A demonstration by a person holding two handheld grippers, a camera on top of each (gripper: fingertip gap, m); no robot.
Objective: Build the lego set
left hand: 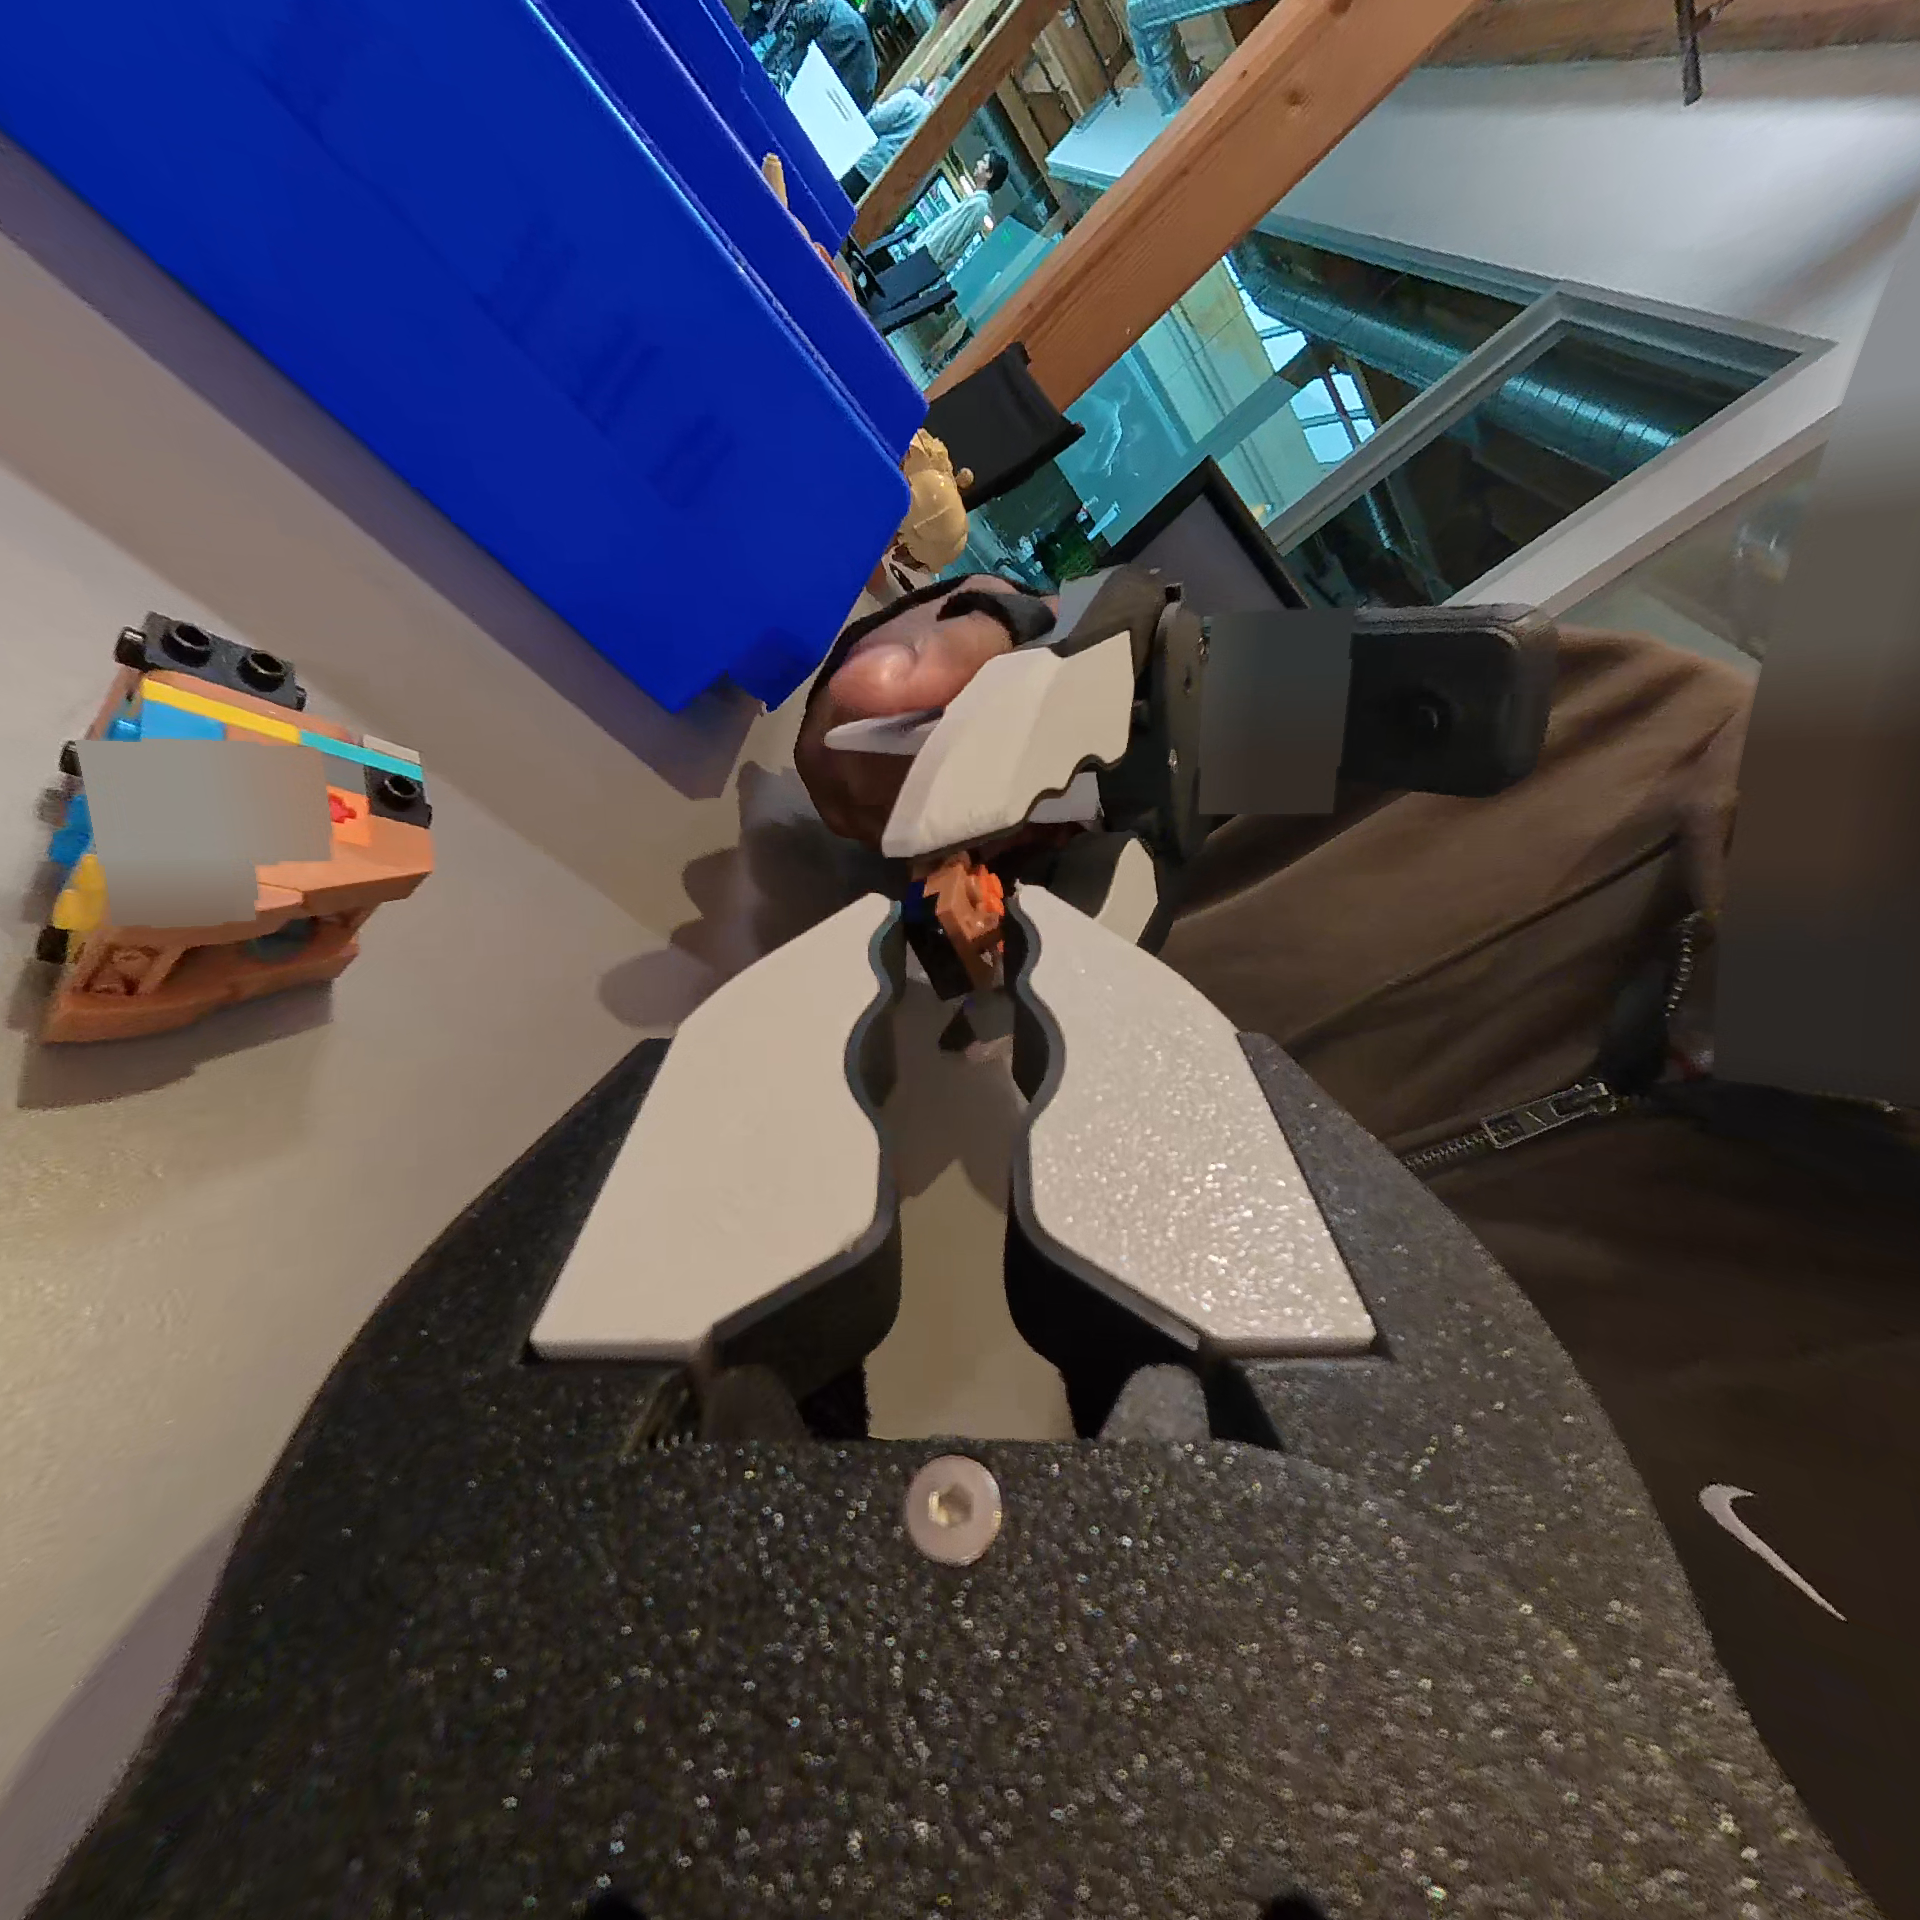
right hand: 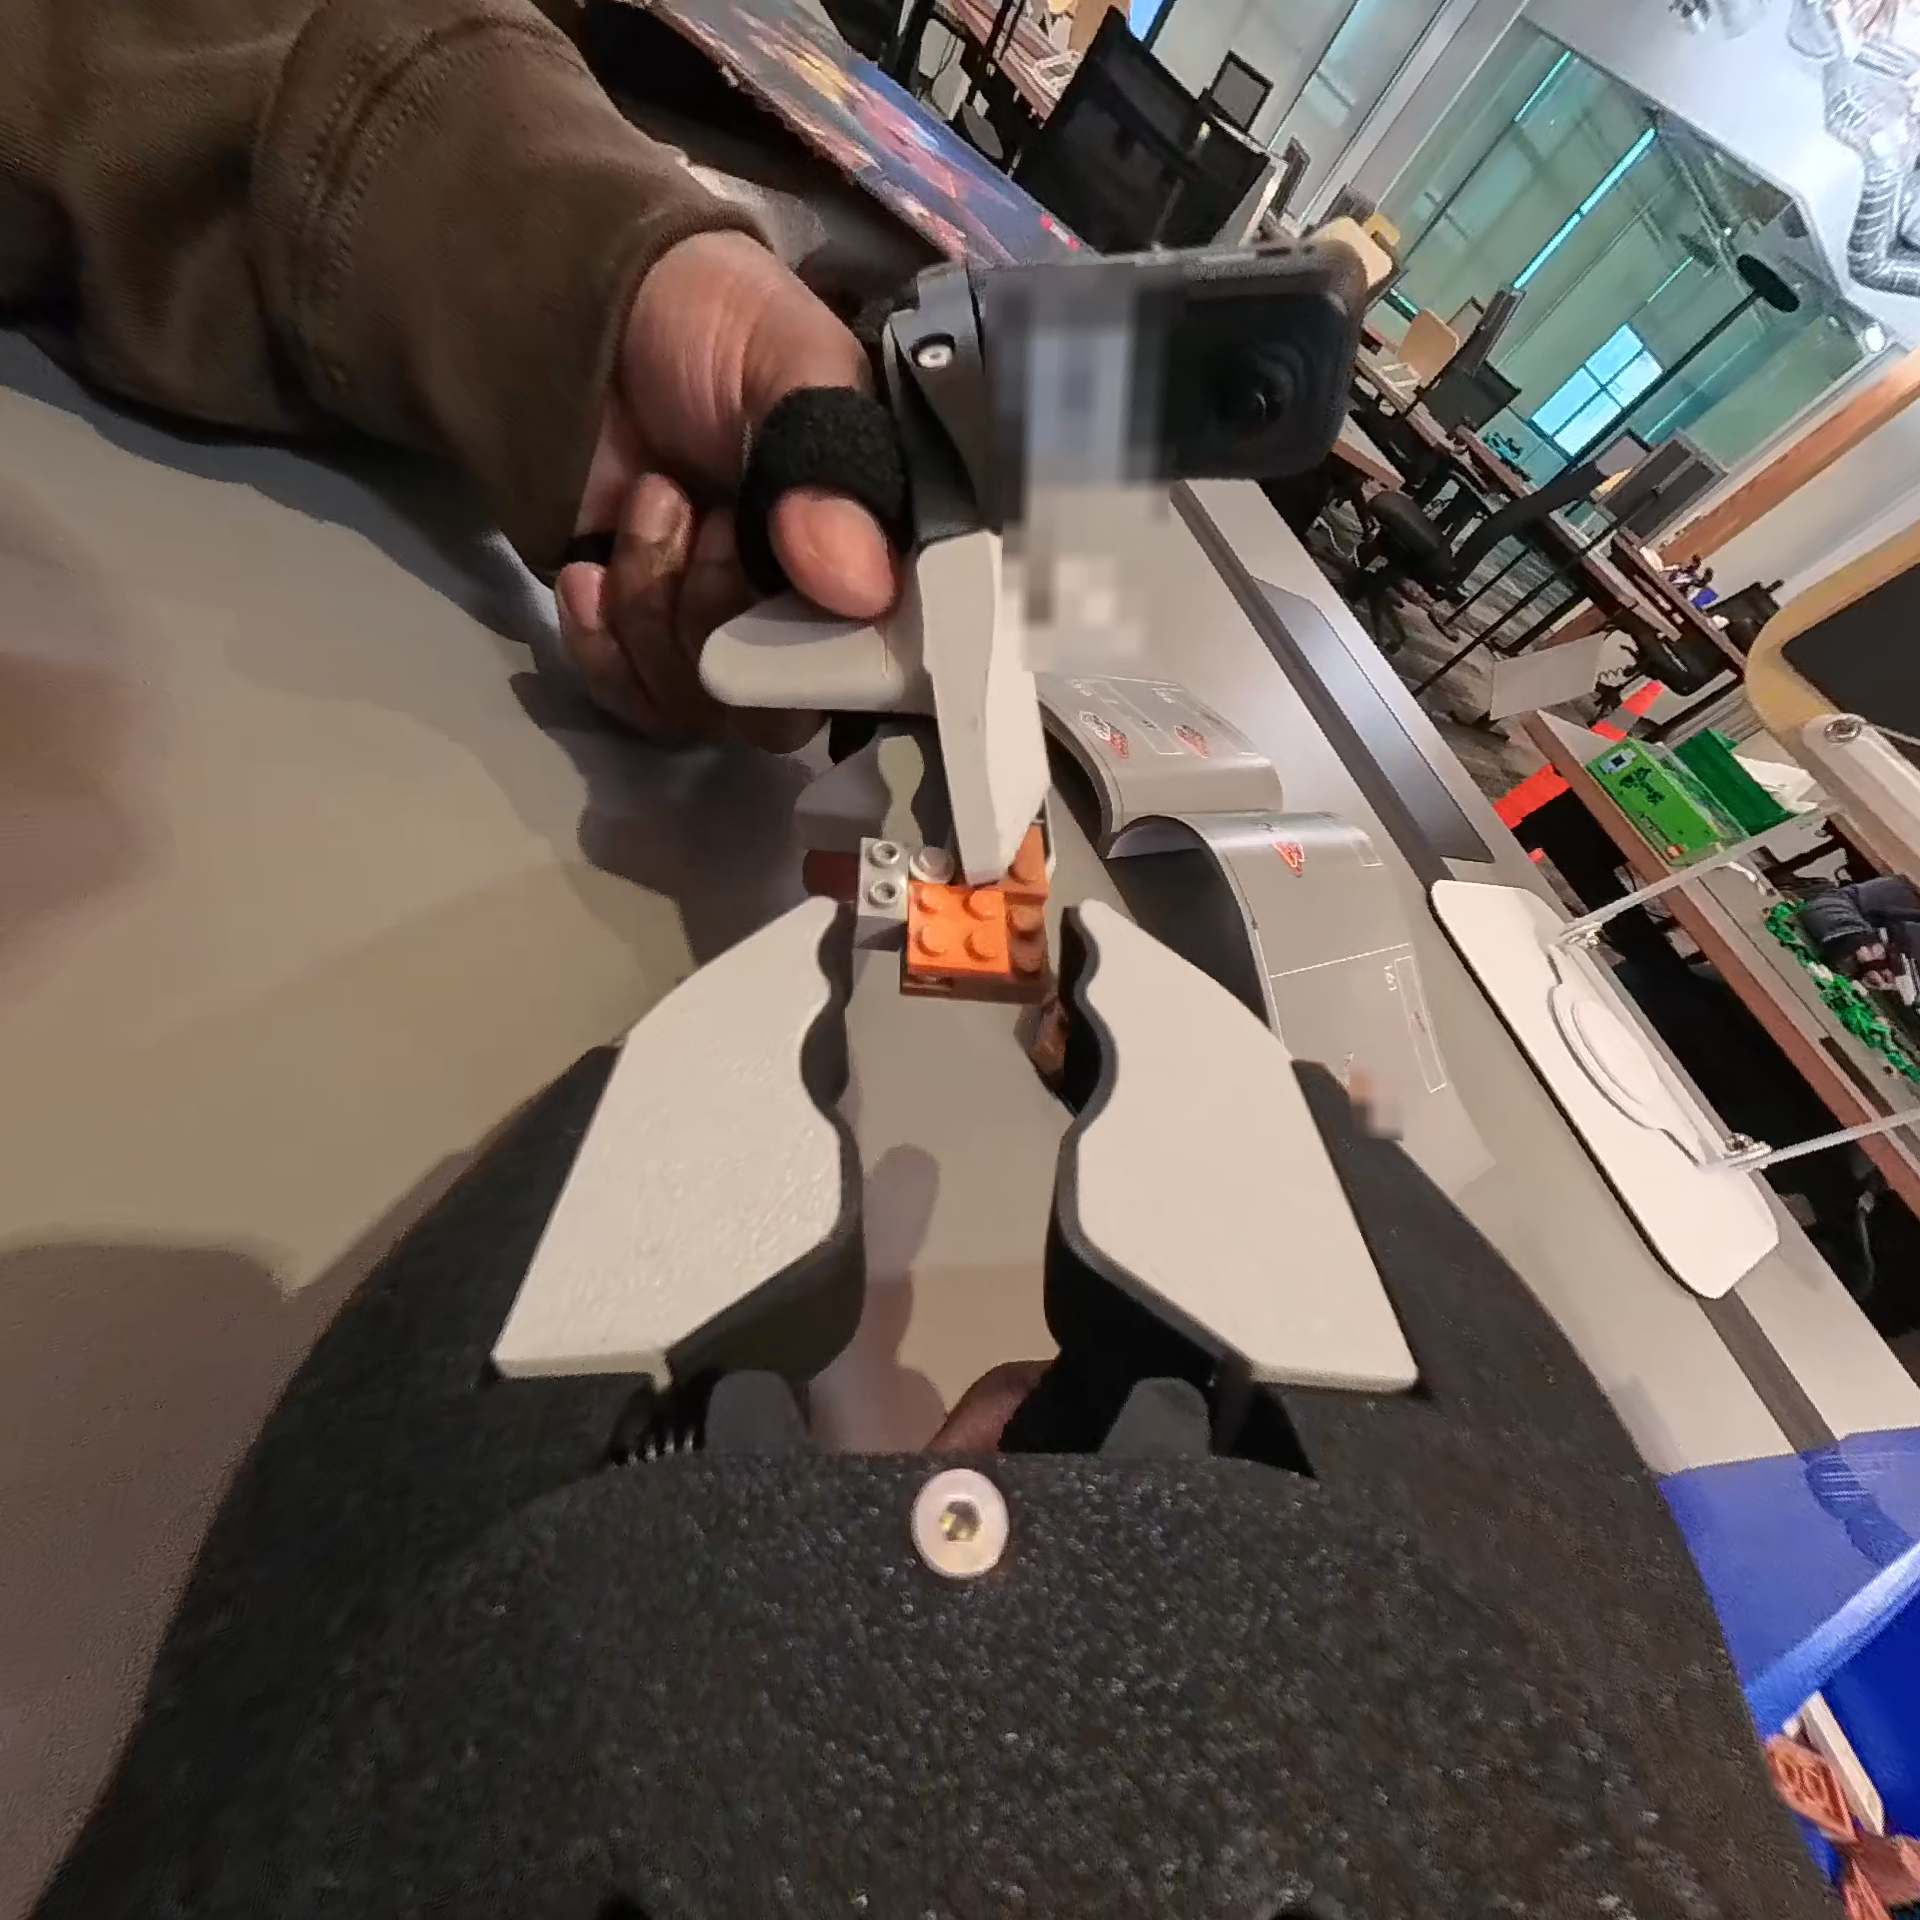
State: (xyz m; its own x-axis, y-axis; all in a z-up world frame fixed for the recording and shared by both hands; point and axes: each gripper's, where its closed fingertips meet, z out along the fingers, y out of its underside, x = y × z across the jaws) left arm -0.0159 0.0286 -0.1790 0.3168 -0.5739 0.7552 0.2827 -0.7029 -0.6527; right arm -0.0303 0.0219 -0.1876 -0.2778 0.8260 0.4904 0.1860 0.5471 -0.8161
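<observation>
Plainly mid-assembly. Taking the left wrist view first: shows the left tool [left hand: 954, 920] drawn nearly together and, by the look of it, clamped on a small sub-assembly [left hand: 961, 940] of orange, brown and black pieces, poised over the grey tabletop [left hand: 208, 1247]; cannot tell whether resting on it or held just clear. Shows also a partly built model [left hand: 239, 831] lying well apart to the left, below a blue bin [left hand: 468, 312]. Turning to the right wrist view: shows the right tool [right hand: 951, 914] with fingers apart, straddling the same sub-assembly, whose orange plate [right hand: 961, 930] faces studs-up with a small grey brick [right hand: 883, 878] at its left edge; leaves unclear whether either pad touches. Shows too the left tool reaching down from above, tip at the far studs, a hand [right hand: 707, 447] wrapped round its grip, and a curled instruction booklet [right hand: 1174, 748] just behind. Reads as seating or steadying a piece on that orange plate. To do it well: hold the left clamp firm and level; bring the right fingers in squarely on flat sides, never across corners; press straight along the studs, without twist; back the stack from beneath against hinging; check for flush seams before any release. Mind the brown piece [right hand: 1044, 1023] just beside the right finger, likely easy to knock loose.
</observation>
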